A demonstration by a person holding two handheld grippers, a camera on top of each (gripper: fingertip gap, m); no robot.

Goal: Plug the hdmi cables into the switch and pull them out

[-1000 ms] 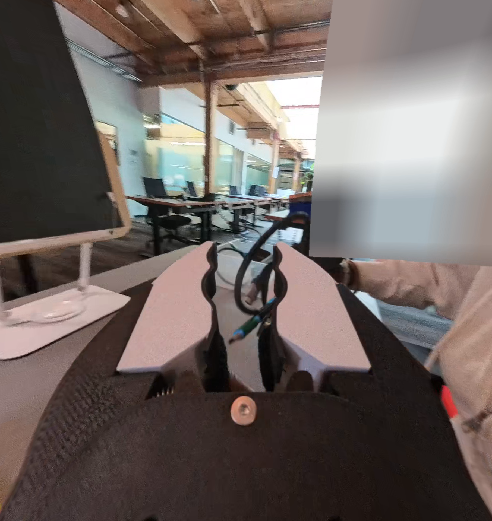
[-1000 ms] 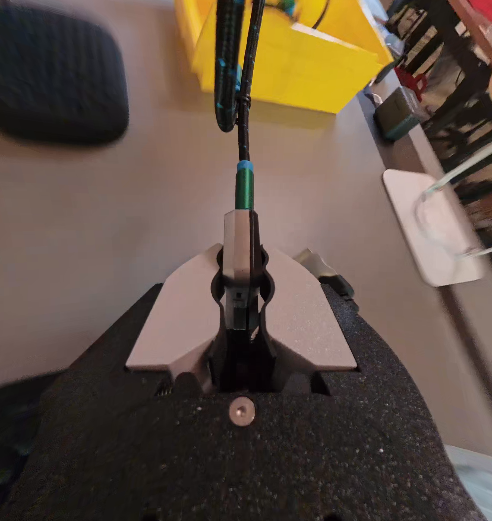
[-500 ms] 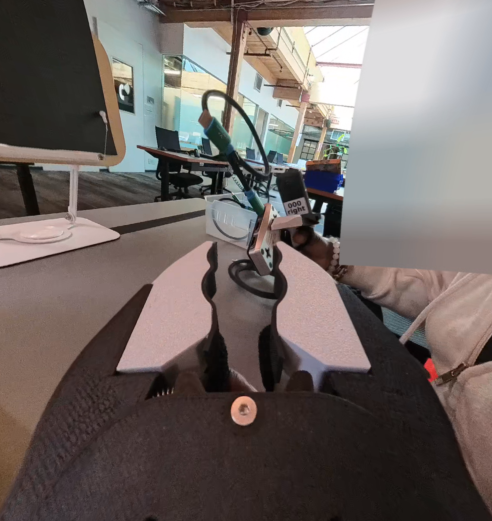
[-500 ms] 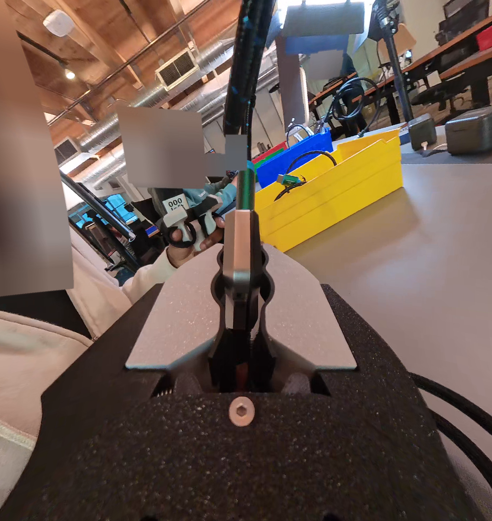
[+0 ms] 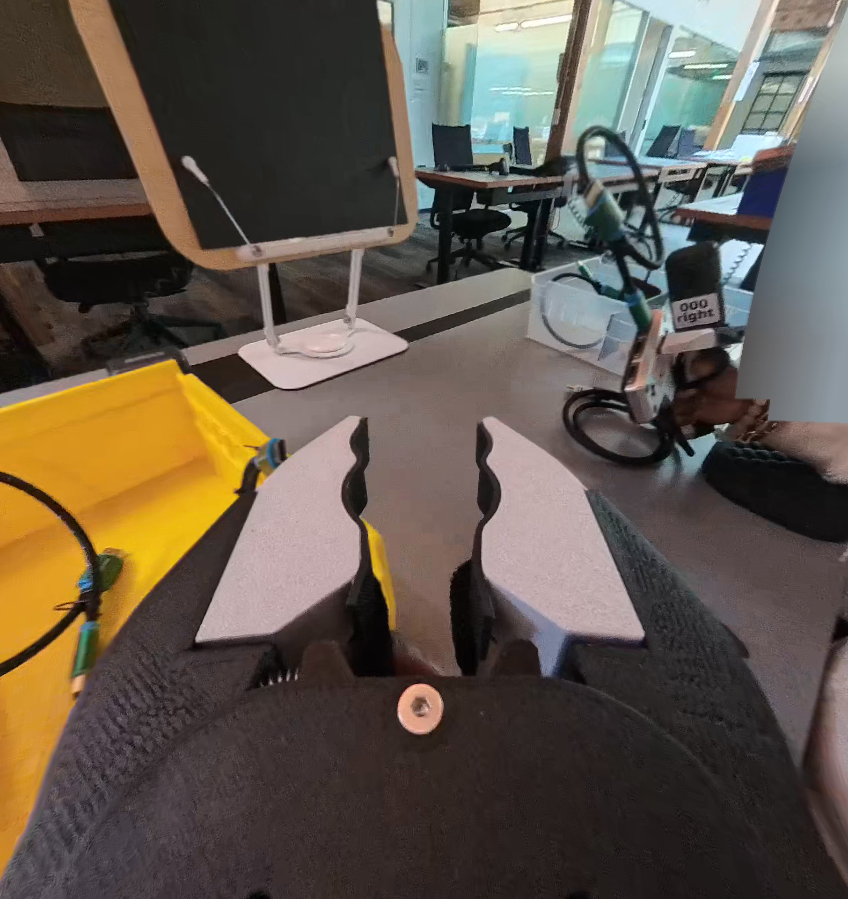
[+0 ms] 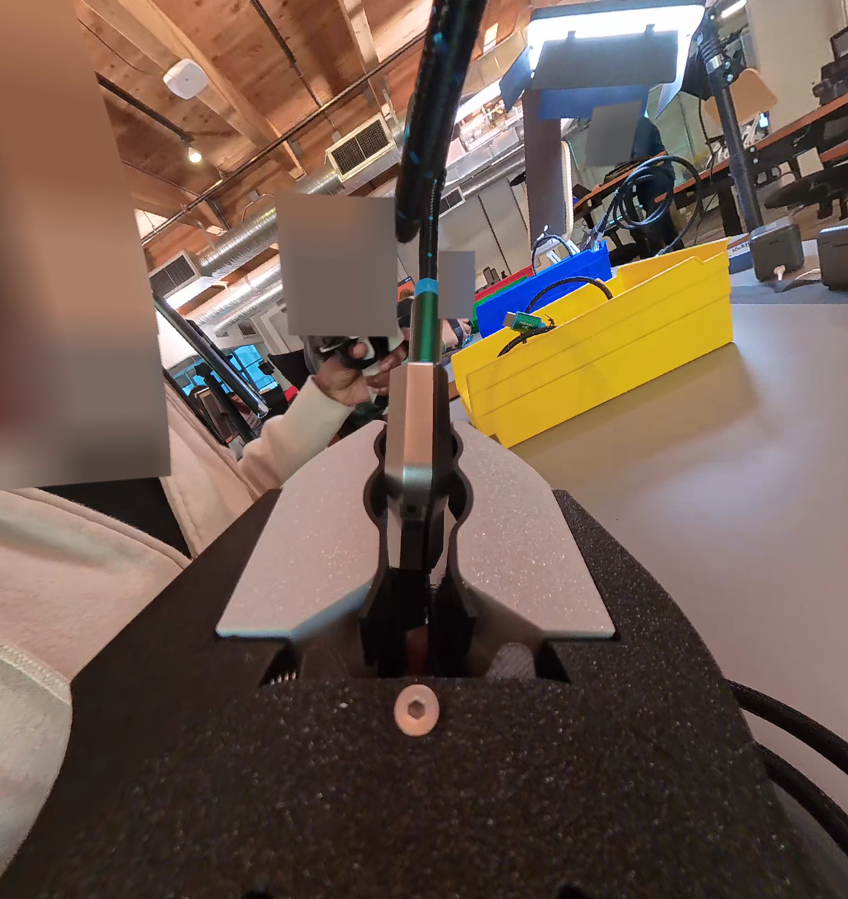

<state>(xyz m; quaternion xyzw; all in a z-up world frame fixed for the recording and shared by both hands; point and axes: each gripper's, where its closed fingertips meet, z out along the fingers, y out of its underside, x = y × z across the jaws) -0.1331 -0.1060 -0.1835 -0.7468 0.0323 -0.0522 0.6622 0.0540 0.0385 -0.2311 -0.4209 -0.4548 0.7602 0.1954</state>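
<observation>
Between the right gripper [image 6: 415,467] jaws, the switch [image 6: 412,438] shows only edge-on.

The left wrist view sits low behind its own tongs [image 5: 419,486], looking forward across the tabletop [image 5: 461,389] toward the far office desks, with the yellow bin [image 5: 120,467] close at its left. The right wrist view tilts upward from near the tabletop [image 6: 704,438], facing ceiling beams. Both views share the yellow bin [image 6: 607,350], and the left one catches the right tongs [image 5: 648,369] farther off.
</observation>
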